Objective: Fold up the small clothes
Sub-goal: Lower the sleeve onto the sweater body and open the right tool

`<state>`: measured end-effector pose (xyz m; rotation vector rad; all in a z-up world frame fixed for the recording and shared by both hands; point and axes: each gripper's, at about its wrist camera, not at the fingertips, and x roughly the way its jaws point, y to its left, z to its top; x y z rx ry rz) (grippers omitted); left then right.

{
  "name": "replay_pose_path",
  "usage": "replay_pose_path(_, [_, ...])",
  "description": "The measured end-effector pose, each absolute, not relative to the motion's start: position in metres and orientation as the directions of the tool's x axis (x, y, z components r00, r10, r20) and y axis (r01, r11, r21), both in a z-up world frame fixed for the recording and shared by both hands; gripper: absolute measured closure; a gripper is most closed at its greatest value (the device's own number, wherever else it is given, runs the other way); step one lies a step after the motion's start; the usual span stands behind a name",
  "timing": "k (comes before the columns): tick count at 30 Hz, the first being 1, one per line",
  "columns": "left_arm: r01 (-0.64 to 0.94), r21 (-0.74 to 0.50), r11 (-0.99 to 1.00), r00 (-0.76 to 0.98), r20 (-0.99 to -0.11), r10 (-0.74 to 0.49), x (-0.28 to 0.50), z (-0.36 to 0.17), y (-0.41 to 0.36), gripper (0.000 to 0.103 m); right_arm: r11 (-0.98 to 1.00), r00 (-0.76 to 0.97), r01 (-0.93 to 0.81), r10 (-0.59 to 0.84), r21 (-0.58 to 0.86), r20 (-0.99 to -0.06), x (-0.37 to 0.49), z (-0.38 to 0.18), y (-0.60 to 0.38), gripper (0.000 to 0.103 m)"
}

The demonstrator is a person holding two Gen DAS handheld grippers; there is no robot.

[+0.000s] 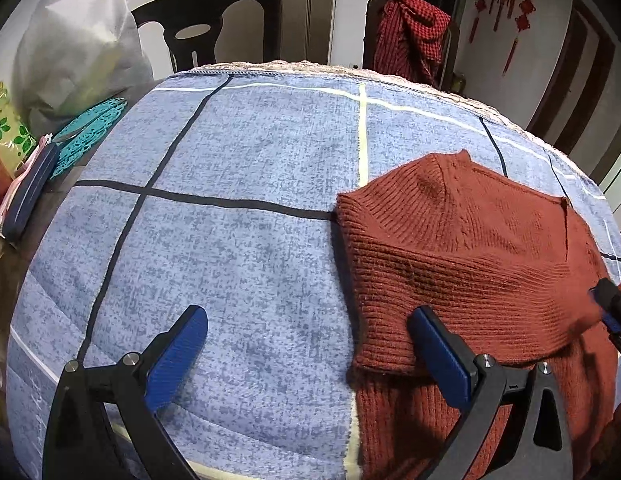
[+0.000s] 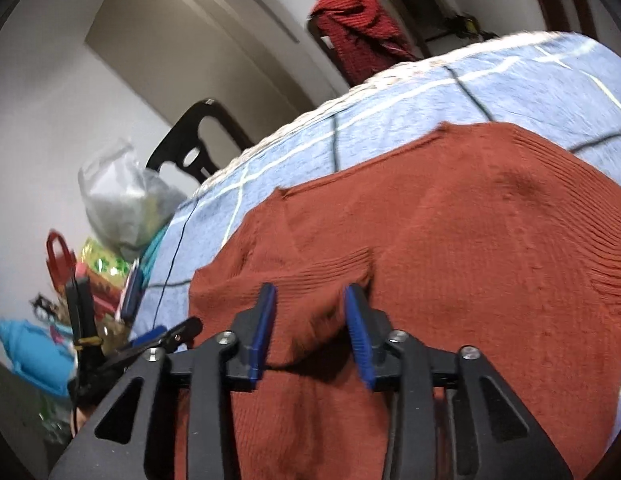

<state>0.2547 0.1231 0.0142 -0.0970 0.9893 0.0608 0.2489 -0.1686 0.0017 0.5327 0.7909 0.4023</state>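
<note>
A blue checked cloth (image 1: 238, 248) is spread over the table, crossed by dark and pale lines. On its right half a rust-red knitted sweater (image 1: 470, 248) is laid, with a ribbed sleeve folded across the body toward the left. Two dark chairs are seen at the far edge; a red checked garment (image 1: 410, 40) is draped over the right one. A white plastic bag (image 1: 78, 48) is set at the far left. The left gripper (image 1: 310, 336) is held released, jaws spread wide, one pad over bare cloth and the other at the sweater's left edge. The right gripper (image 2: 310, 320) is seen partly parted over the sleeve cuff, the knit bunched between its pads, not visibly clamped.
</note>
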Motion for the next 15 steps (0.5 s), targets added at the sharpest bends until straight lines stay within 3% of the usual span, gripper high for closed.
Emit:
replay_pose_path(5, [-0.104, -0.088, 0.991, 0.615, -0.789, -0.005, 0.253, 0.039, 0.127, 0.001, 0.814, 0.578, -0.094, 0.513, 0.573, -0.635, 0.267, -0.008, -0.17, 0.058])
replay_pose_path(10, [-0.093, -0.057, 0.994, 0.595, -0.804, 0.009, 0.273, 0.041, 0.122, 0.001, 0.833, 0.589, -0.126, 0.499, 0.538, -0.635, 0.27, -0.007, -0.161, 0.058])
replay_pose_path(15, [-0.086, -0.013, 0.996, 0.563, -0.825, 0.038, 0.286, 0.031, 0.115, 0.001, 0.841, 0.574, -0.159, 0.505, 0.517, -0.645, 0.275, -0.005, -0.149, 0.092])
